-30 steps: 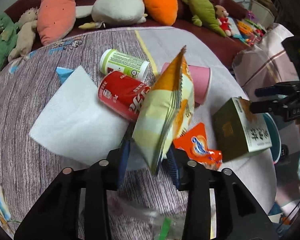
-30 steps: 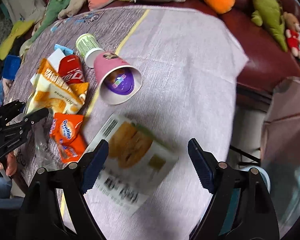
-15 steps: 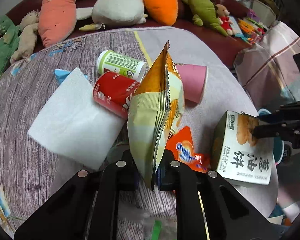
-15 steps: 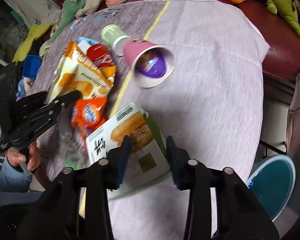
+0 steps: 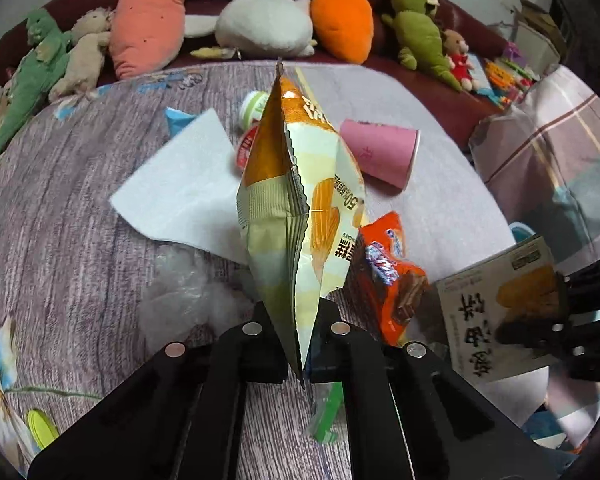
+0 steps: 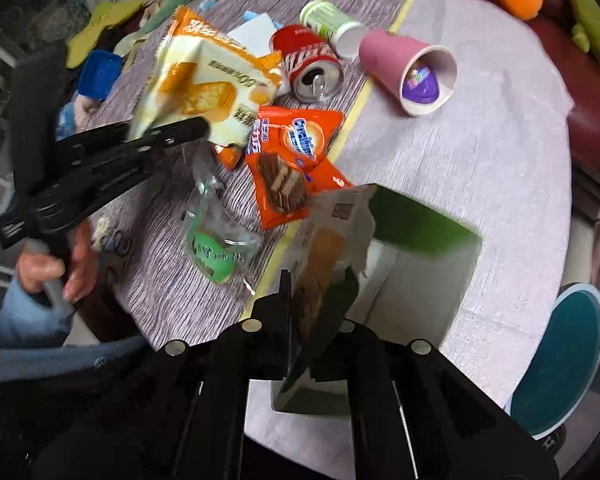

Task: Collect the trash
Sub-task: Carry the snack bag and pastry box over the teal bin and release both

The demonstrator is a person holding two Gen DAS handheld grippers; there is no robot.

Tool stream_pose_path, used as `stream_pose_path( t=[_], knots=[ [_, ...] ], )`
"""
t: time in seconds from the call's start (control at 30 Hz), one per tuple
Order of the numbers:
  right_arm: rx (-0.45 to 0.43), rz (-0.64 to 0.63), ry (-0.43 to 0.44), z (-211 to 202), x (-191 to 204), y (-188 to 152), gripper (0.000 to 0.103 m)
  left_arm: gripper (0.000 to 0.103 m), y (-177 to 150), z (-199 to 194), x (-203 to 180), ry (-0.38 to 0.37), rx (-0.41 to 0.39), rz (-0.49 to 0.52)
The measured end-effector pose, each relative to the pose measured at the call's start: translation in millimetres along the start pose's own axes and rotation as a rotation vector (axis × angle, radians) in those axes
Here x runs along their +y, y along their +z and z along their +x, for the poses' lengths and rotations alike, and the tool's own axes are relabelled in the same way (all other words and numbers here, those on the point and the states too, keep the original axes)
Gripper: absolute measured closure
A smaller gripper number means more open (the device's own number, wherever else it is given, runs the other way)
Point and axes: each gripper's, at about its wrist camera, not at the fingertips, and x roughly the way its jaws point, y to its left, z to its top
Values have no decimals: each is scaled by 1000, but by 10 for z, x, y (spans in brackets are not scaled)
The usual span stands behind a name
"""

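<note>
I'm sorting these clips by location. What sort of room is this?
Probably a home living room: plush toys line a dark red sofa behind a cloth-covered round table strewn with snack wrappers.

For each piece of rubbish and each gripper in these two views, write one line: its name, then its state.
left gripper: shut on chip bag.
right gripper: shut on biscuit box.
chip bag: held upright.
biscuit box: held, tilted.
red can: on its side, opened.
pink cup: on its side.
orange wrapper: lying flat.
</note>
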Motion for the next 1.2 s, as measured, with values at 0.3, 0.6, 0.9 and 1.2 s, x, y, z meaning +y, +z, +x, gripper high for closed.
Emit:
stream_pose_path(
  t=[0.3,0.6,0.9,1.2],
  knots=[
    [-67,80,-93,-234,-245,-96,101,98,17,-230,-193,-34,-41,30],
    [-171,197,-130,-582,-711,-314,101,98,143,-366,-683,-100,-65,107],
    [-308,411,-188,-1077,-1614,-873,101,98,309,-138,-1720,-188,-34,271],
    [-305,612,-275,-1157,-2530,-1605,101,98,207,397,-2918,-274,94,437]
  ],
)
